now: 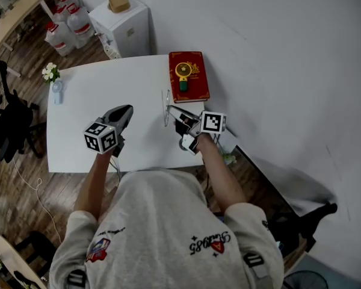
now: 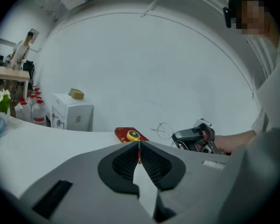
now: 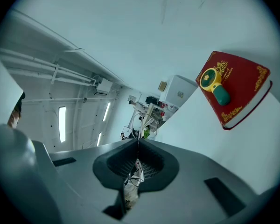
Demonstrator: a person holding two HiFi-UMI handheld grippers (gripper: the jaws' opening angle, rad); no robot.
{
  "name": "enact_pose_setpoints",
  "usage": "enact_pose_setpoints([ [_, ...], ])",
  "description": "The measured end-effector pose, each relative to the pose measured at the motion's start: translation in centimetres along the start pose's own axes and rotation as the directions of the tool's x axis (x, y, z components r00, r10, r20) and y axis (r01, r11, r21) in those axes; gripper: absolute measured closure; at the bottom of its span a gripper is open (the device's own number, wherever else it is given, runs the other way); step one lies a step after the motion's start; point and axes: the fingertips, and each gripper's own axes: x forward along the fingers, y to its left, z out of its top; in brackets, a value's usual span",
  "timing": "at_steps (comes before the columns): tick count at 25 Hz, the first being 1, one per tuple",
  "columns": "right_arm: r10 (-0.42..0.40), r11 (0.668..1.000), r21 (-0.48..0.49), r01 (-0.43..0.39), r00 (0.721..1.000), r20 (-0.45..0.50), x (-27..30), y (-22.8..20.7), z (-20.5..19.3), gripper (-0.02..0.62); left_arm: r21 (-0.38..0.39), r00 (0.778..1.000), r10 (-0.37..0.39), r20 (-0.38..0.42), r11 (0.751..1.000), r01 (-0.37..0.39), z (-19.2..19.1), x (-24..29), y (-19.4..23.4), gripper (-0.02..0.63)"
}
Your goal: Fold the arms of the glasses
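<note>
The step in hand seems to be the holding of the glasses (image 1: pixel 166 103) for folding. The right hand-held gripper (image 1: pixel 174 113) has its jaws pressed together on a thin wire part of the glasses, and in the right gripper view the frame (image 3: pixel 144 117) stands just beyond the jaw tips. The glasses are over the white counter (image 1: pixel 84 101), near the red book (image 1: pixel 189 88); I cannot tell if they touch the counter.

The left hand-held gripper (image 1: pixel 128 109) is also pressed together, but with nothing between its jaws. It is apart from the glasses, on their left side in the head view. Whether the arms are already folded is too small to see. I judge that the next move asks the left one to come to a free arm and push it gently toward the frame, while the right one keeps the frame steady.
</note>
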Motion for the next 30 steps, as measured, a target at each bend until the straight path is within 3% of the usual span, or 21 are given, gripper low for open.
enact_pose_setpoints([
  [3, -0.011, 1.0, -0.01, 0.011, 1.0, 0.02, -0.1, 0.1, 0.6, 0.586, 0.049, 0.997, 0.069, 0.029, 0.996, -0.07, 0.9, -0.9, 1.4, 0.597],
  [7, -0.02, 1.0, -0.017, 0.021, 0.998, 0.061, -0.3, 0.4, 1.5, 0.586, 0.051, 0.989, 0.126, 0.073, 0.99, -0.13, 2.0, -1.7, 2.7, 0.598],
  [15, -0.016, 0.999, -0.029, 0.02, 0.994, 0.11, -0.7, 1.1, 2.5, 0.584, 0.011, 0.983, 0.144, 0.114, 0.989, -0.147, 2.4, -2.5, 3.3, 0.598],
  [30, -0.012, 0.998, -0.057, 0.018, 0.994, 0.11, -1.2, 1.7, 2.2, 0.586, -0.017, 0.982, 0.145, 0.119, 0.989, -0.144, 1.5, -2.7, 2.6, 0.598],
])
